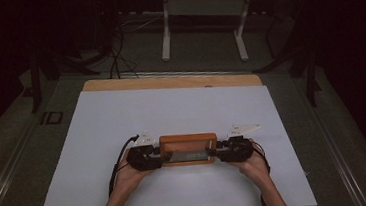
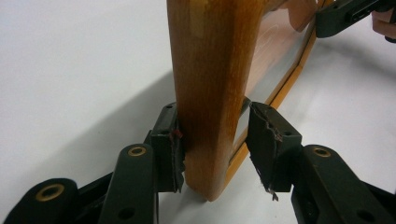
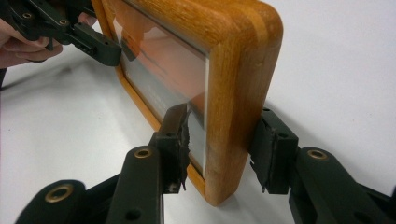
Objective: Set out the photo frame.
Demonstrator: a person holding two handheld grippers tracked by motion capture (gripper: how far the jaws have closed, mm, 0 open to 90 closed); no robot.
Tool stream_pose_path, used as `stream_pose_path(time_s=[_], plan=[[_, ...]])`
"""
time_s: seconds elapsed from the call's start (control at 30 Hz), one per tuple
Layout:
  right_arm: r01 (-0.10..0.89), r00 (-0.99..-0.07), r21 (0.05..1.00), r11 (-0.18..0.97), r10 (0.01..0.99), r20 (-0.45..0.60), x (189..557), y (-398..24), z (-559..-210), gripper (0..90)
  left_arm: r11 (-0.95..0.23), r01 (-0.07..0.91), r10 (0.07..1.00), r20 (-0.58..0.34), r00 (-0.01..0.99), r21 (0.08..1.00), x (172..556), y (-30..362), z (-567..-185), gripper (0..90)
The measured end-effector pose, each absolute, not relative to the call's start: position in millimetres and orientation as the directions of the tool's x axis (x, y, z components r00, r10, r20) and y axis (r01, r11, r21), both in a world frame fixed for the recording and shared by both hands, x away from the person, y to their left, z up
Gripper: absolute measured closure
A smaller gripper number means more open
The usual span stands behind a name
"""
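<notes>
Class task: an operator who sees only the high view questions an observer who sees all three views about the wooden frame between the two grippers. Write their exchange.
Operator: Is the left gripper clamping the frame?
Observer: Not fully. In the left gripper view, one pad lies against the frame's back and the other stands off the front with a gap.
Operator: And the right gripper?
Observer: In the right gripper view it straddles the frame's end. One pad is at the glass pane and one is close by the back. I cannot tell whether they press.
</notes>
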State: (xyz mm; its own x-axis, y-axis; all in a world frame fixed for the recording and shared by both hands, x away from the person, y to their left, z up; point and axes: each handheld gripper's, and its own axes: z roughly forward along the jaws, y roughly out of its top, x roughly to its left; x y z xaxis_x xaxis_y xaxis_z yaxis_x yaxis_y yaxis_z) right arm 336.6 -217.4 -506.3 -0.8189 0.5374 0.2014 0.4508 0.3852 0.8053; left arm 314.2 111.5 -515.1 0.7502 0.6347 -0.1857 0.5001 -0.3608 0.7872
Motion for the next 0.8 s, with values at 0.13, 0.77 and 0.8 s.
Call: stream_pose_path(time_s=[0.13, 0.77, 0.8], plan=[[0.458, -0.815, 0.807, 0.372, 0.539, 0.214, 338.6, -218.4, -507.9, 59.4, -0.347, 0.499, 0.636, -0.191, 0.748, 0.794, 316.5, 112.1, -517.2, 56.8], [0.467, -0.803, 0.819, 0.332, 0.548, 0.236, 346.2, -218.6, -514.4, 58.5, -0.322, 0.494, 0.645, -0.195, 0.739, 0.808, 321.3, 112.2, -522.7, 54.7], [0.467, -0.803, 0.82, 0.332, 0.548, 0.235, 346.3, -218.5, -514.4, 58.4, -0.323, 0.493, 0.645, -0.193, 0.739, 0.808, 321.3, 112.2, -522.7, 54.7]])
